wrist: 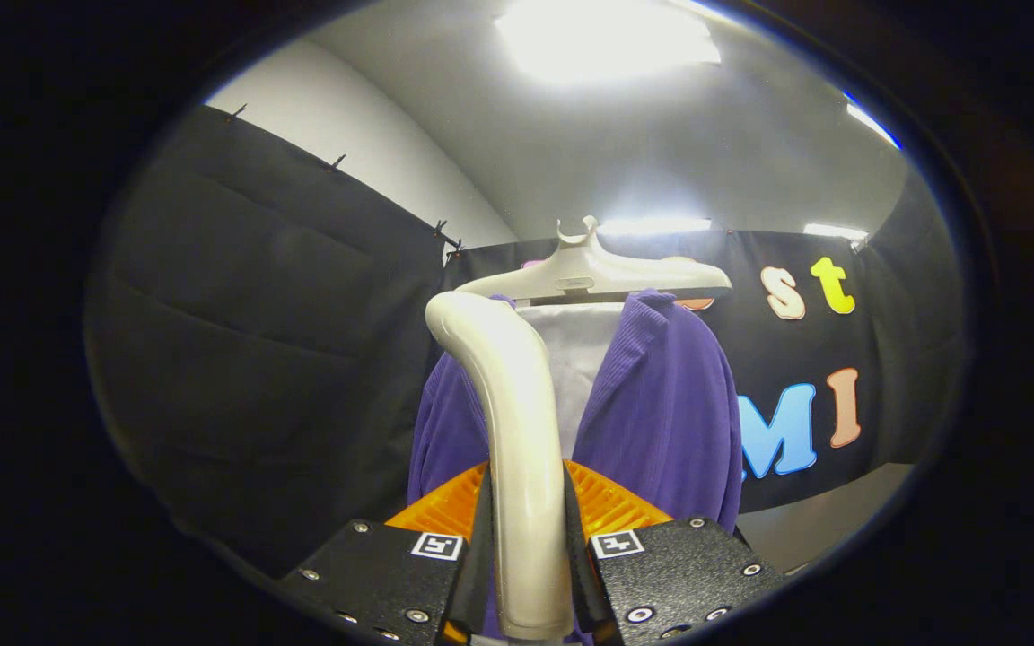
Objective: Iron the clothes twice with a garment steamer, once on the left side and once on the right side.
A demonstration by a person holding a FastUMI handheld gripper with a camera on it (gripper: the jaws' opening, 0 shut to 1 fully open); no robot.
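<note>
Clamping the steamer handle (521, 449) between both fingers, the hand-held gripper (526, 547) faces the purple garment (661, 404) just ahead; next likely a steady side pass

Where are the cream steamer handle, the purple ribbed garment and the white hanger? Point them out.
cream steamer handle (521, 467), gripper view, shaft clamped between the fingers
purple ribbed garment (670, 422), gripper view, front panel
white hanger (589, 274), gripper view, centre
</note>
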